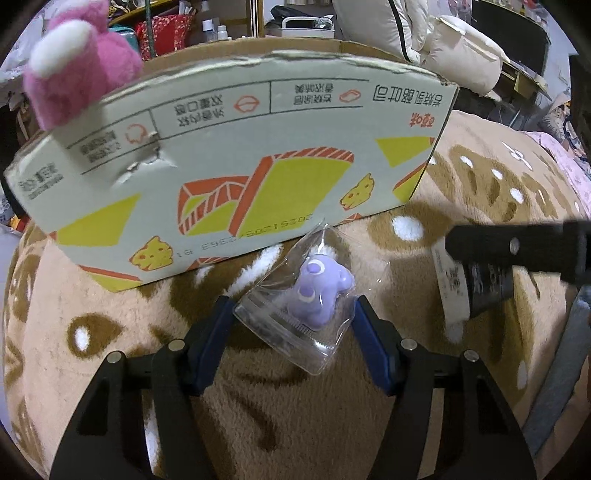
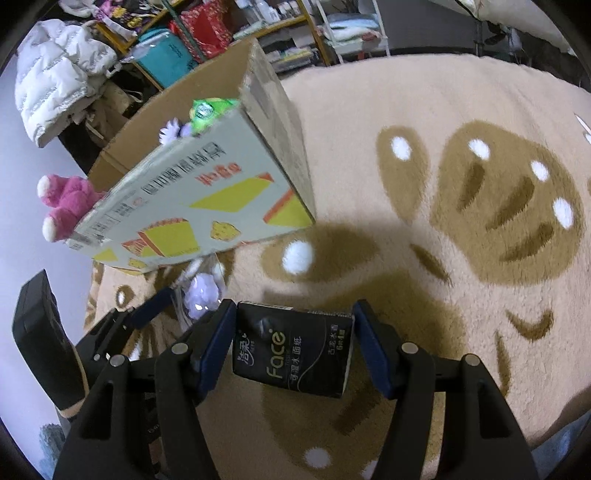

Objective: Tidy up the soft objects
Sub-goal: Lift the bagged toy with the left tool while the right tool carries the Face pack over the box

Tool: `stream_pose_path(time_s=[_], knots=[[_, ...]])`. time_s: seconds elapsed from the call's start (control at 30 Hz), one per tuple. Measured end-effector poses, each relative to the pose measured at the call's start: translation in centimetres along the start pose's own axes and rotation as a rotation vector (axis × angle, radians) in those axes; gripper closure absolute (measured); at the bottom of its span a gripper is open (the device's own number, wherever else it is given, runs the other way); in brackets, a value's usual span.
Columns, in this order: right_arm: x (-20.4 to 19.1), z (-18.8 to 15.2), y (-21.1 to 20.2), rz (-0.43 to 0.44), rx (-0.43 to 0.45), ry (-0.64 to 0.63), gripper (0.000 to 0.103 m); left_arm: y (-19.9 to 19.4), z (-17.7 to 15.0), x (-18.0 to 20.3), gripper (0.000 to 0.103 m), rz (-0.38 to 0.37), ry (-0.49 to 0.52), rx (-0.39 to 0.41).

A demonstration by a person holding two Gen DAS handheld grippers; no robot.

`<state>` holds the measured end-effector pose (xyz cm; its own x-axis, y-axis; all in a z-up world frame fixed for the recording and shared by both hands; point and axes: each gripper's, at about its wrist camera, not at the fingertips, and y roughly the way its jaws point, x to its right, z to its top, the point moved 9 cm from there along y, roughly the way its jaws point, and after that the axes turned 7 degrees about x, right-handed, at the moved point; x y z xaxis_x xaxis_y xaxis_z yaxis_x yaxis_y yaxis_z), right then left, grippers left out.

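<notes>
My left claw [image 1: 295,314] pinches the clear bag holding a purple toy [image 1: 320,291] just short of the cardboard box [image 1: 236,147], whose open top lies ahead and above, while my right claw [image 2: 293,343] grips a black tissue pack [image 2: 295,354] beside that box.

A fluffy beige blanket [image 2: 424,110] with brown blotches and white dots covers the surface. Behind it stands a yellow-framed shelf [image 2: 295,27] crowded with bottles [image 1: 214,29], a red patterned bag [image 2: 201,27] and a teal case [image 2: 168,59]. A white puffer jacket [image 2: 55,77] is heaped to one side, and a white handled container [image 1: 308,27] sits among the clutter at the back.
</notes>
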<state>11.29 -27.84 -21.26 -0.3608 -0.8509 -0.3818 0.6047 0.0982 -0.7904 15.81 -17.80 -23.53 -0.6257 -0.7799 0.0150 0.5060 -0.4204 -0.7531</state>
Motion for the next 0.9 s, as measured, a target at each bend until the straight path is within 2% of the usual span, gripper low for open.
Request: stream_pose_path(time_s=[0.2,0.43,0.73,0.9], knots=[[-1.8,1.2,-1.1,0.07,0.096,-0.016,0.035,-1.7,0.2,0.2,0.039,0.019,0.0,0.034],[-3.0,3.1,-4.0,0.108,0.226,-0.037,0.035,-5.8,0.9,0.1,0.039,0.054,0.003,0.116],[-5.0,5.1,-7.7,0.131,0.36,-0.103,0.035,-12.4,3.6,-0.2,0.039,0.134,-0.012,0.306],[-6.2,6.6,-9.0,0.142,0.405,-0.15,0.035,-13.7,6.2,-0.5,0.039,0.158,-0.023,0.391]])
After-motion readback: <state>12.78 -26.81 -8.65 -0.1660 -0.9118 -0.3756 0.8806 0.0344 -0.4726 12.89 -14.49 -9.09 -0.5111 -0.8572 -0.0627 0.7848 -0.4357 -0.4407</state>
